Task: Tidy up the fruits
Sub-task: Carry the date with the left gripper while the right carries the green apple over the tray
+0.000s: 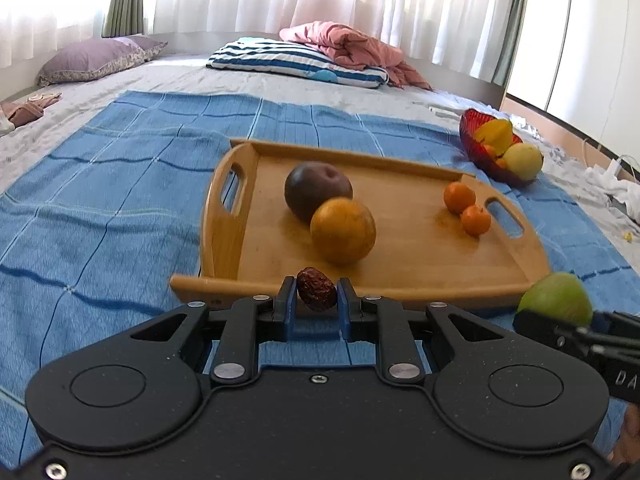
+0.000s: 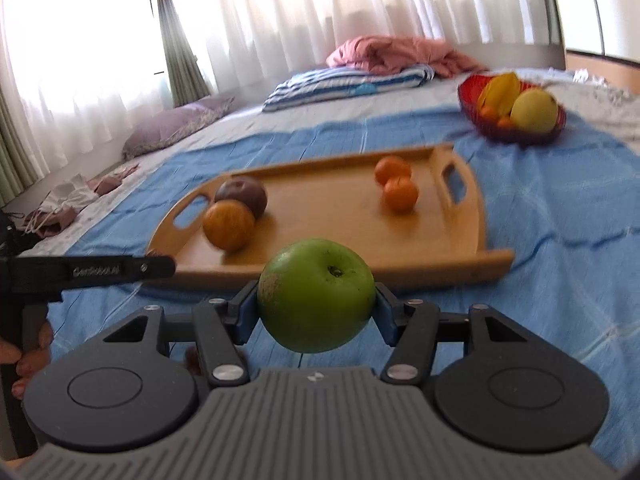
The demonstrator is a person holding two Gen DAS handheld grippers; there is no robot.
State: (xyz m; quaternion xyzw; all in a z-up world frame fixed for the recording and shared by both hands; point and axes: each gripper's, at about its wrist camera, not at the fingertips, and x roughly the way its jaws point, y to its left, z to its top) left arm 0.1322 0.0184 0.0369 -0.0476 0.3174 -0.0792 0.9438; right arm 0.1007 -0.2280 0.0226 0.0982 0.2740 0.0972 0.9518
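Left hand-held gripper (image 1: 317, 289): jaws closed on a dried red date (image 1: 316, 289), pinched across its short axis, held just above the near rim of the wooden tray (image 1: 432, 280). The date looks light, wrinkled and slightly yielding; a gentle pinch at mid-body should suffice.

Right hand-held gripper (image 2: 316, 304): pads bearing on both flanks of a green apple (image 2: 316, 295), stem end facing up and away, held clear of the blue blanket (image 2: 560, 240). The apple appears firm, smooth and comparatively heavy, so slip is the likely risk; the grip at its widest girth is sound.

On the tray: a dark purple fruit (image 1: 318, 191) touching an orange (image 1: 343, 230) at left, two tangerines (image 1: 467, 208) at right. A red fruit bowl (image 1: 480, 152) sits far right on the bed.
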